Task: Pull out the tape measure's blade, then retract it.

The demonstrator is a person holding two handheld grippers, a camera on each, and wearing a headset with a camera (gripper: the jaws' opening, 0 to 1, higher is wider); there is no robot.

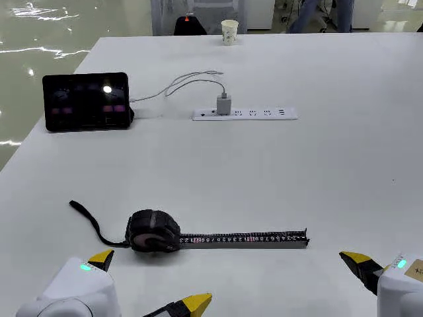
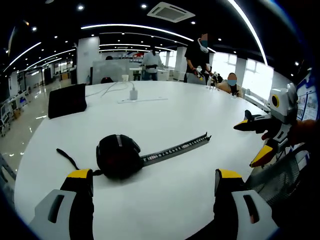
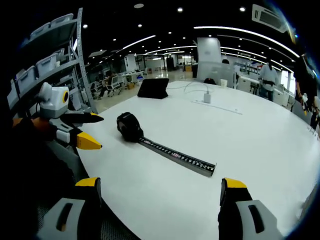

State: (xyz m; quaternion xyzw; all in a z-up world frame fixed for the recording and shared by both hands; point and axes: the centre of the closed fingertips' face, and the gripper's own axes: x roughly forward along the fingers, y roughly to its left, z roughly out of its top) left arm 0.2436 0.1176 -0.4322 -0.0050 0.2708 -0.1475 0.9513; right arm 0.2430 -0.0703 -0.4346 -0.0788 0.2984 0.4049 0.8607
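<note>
Tape measure [image 1: 153, 231]: one, a black case lying on the white table [image 1: 330, 172] close to its near edge, with one blade [image 1: 244, 238] drawn out flat to the right and one black strap [image 1: 89, 221] trailing to the left. Also on the table are one dark tablet [image 1: 86, 101], one white power strip [image 1: 264, 113] with a single charger [image 1: 224, 104] plugged in and its cable looping toward the tablet, and one paper cup [image 1: 229, 32].

The tablet stands near the table's left edge and the cup near the far edge. The power strip lies mid-table, well apart from the tape measure. A broad bare stretch of tabletop lies between them, and more open surface runs off to the right of the blade's end.

Two grippers sit at the near edge. The left gripper [image 2: 154, 174] has its jaws wide apart and holds nothing; the case lies just ahead of them, nearer the left jaw, not touching. The right gripper [image 3: 160, 183] also has its jaws spread wide and grips nothing; the blade's end lies ahead between them, apart from both, with the case farther off to the left.
</note>
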